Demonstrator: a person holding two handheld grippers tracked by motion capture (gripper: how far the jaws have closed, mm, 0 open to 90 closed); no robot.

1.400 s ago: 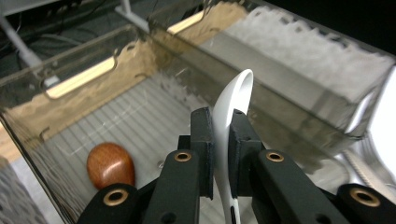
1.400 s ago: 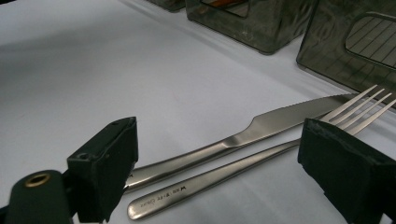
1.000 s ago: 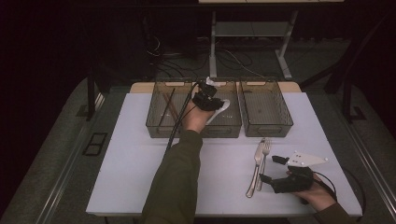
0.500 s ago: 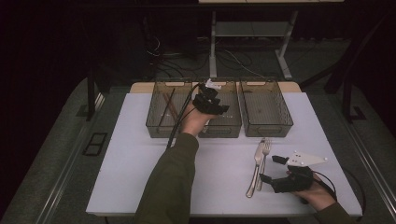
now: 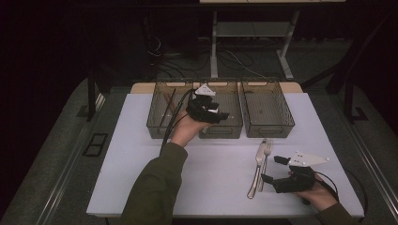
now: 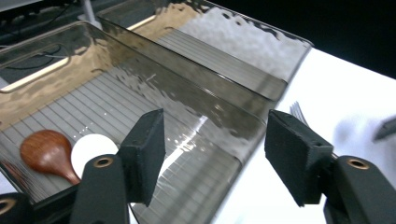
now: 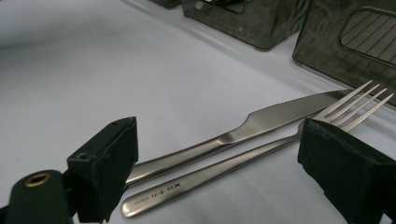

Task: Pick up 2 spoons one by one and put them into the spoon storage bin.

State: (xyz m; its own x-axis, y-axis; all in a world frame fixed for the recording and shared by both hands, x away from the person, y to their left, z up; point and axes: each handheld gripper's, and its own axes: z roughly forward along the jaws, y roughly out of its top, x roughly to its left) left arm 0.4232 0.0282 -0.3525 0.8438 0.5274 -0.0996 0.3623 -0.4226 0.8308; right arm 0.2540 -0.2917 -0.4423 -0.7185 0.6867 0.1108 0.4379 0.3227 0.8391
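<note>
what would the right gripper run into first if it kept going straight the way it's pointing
Most likely the knife and fork, which lie on the white table just ahead of the open right gripper, roughly between its jaws. Farther along stands a grey bin; depth is hard to judge.

Olive-green sleeve; black tools, grey triangular plate (probably plastic), brass screws, black cables.

Silver knife and fork, smoky ribbed bins, white table.
</note>
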